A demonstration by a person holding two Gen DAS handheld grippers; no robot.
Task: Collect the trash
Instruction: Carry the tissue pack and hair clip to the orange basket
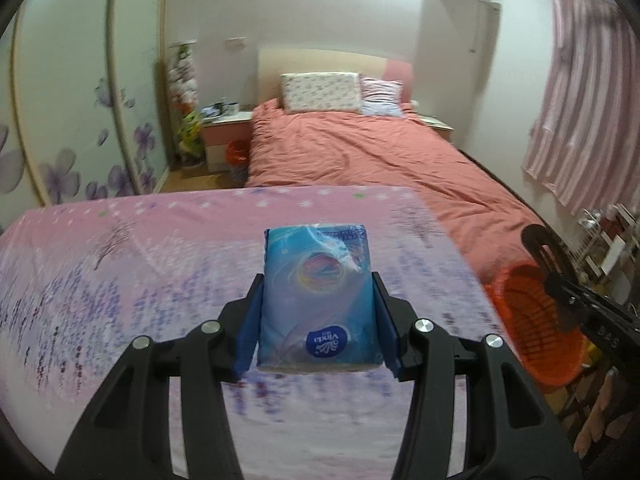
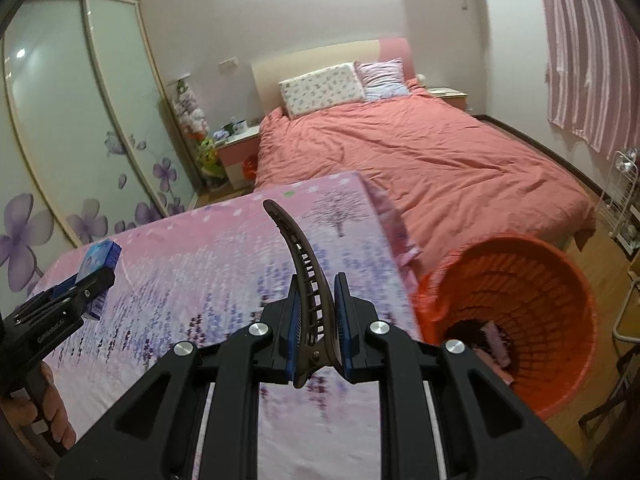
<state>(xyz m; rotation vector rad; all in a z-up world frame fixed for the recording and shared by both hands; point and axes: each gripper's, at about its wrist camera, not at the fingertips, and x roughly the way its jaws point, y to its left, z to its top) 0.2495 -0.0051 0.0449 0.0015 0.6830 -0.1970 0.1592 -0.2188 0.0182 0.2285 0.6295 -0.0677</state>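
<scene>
My left gripper point(image 1: 318, 280) is shut on a blue tissue pack point(image 1: 316, 292) and holds it above the table with the pink flowered cloth point(image 1: 120, 264). The pack also shows in the right wrist view point(image 2: 98, 264), at the far left in the left gripper point(image 2: 86, 284). My right gripper point(image 2: 316, 284) is shut on a dark brown hair clip point(image 2: 306, 276) that curves up and away over the table. The clip and right gripper show at the right edge of the left wrist view point(image 1: 548, 276), over the orange trash basket point(image 1: 536, 320). The basket point(image 2: 520, 308) stands beside the table's right edge.
A bed with a salmon cover point(image 2: 420, 152) lies behind the table. A wardrobe with flower-print doors point(image 2: 60, 120) fills the left. A wire rack point(image 2: 624, 200) stands at the far right under a pink curtain point(image 2: 592, 48). Some items lie inside the basket point(image 2: 496, 344).
</scene>
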